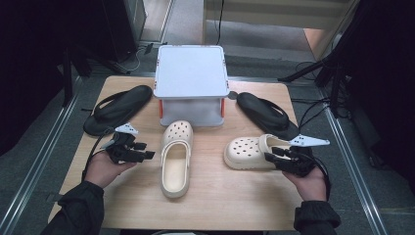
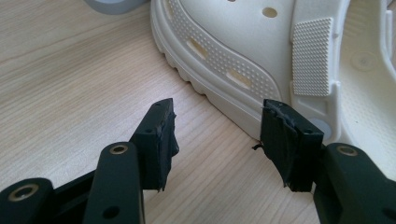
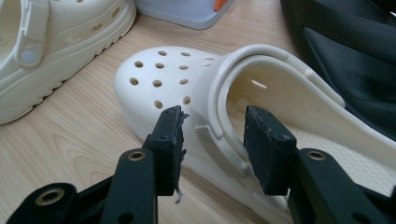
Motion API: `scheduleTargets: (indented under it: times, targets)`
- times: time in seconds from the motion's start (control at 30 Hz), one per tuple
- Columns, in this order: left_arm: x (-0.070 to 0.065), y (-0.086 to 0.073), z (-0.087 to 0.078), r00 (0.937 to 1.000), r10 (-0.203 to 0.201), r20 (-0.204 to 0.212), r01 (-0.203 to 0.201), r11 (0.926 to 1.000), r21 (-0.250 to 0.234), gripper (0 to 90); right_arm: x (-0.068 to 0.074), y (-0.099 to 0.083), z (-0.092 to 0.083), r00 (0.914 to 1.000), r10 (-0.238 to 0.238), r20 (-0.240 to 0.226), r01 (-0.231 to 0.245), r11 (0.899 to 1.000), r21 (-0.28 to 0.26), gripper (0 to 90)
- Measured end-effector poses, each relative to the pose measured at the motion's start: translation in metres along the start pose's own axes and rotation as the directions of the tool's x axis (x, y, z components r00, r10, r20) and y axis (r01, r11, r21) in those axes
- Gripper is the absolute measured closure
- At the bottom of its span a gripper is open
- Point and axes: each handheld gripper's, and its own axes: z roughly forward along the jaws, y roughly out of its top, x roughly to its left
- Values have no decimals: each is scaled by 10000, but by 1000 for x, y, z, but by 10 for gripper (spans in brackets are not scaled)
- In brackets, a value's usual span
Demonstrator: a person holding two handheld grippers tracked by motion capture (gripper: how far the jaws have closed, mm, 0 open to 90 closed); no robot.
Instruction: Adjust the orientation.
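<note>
Right gripper view — unmarked cream clog (image 3: 159,79).

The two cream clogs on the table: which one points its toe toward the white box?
The middle clog, directly in front of the white box, points its toe at it. The other clog, by the right gripper, lies crosswise, toe pointing left.

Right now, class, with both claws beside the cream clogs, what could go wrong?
1. The right claw stands open astride the right clog's side wall and strap; closing may pinch only the strap, letting the clog swing.
2. The left claw is open beside the middle clog's sole; advancing may shove it across the table.
</note>
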Motion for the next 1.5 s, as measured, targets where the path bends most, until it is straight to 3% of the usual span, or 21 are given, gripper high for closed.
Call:
scheduleTargets:
  times: [0.53, 0.8, 1.07, 1.3, 1.5]
  targets:
    - [0, -22, -15, 9979, -532, -382, 526, 9985, -171, 456, -1, 17, 35, 9969, -357, -702, 415, 9957, 823, 584]
    - [0, -29, -20, 9964, -679, -509, 670, 9976, -195, 456, -5, 25, 43, 9923, 114, -1236, 17, 9945, 1051, 643]
    - [2, -30, -20, 9963, -696, -513, 688, 9975, -164, 454, -6, 30, 41, 9823, 1167, -1462, -970, 9860, 1353, 742]
    - [2, -30, -21, 9961, -691, -555, 679, 9974, -238, 455, 5, 38, 38, 9872, 931, -1296, -794, 9911, 1073, 767]
    - [1, -29, -20, 9961, -687, -547, 674, 9974, -252, 455, 19, 52, 41, 9864, 849, -1410, -755, 9946, 707, 766]
